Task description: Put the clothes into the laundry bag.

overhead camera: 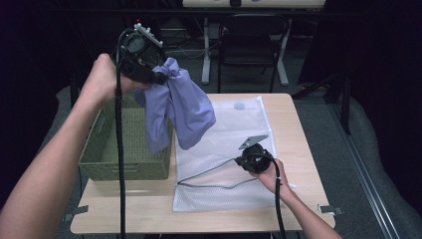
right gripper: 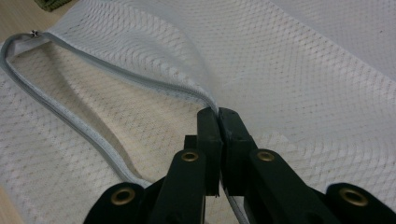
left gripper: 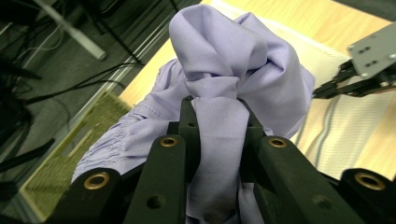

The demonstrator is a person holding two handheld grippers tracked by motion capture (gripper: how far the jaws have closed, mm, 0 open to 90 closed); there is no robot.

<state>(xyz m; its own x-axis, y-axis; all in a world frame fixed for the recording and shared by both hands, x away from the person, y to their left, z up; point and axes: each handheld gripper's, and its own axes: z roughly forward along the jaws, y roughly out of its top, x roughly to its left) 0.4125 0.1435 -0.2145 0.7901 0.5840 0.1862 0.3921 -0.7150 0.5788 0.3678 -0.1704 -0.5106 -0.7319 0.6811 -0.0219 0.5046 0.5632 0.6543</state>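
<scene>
Lilac cloth is bunched between the fingers of the left gripper (overhead camera: pixel 158 75), which are closed tight on one garment (overhead camera: pixel 181 107) hung in the air over the gap between the one woven basket (overhead camera: pixel 124 144) and the one white mesh laundry bag (overhead camera: pixel 219 149) lying on the table (overhead camera: pixel 293 144). Clamped shut on the upper lip of the bag's zipped mouth (right gripper: pixel 116 70) are the fingers of the right gripper (right gripper: pixel 218 116), so the opening is held raised. Carrying the garment to the bag is judged the step in hand; next, it must be lowered and fed into that mouth while the lip is kept lifted.
</scene>
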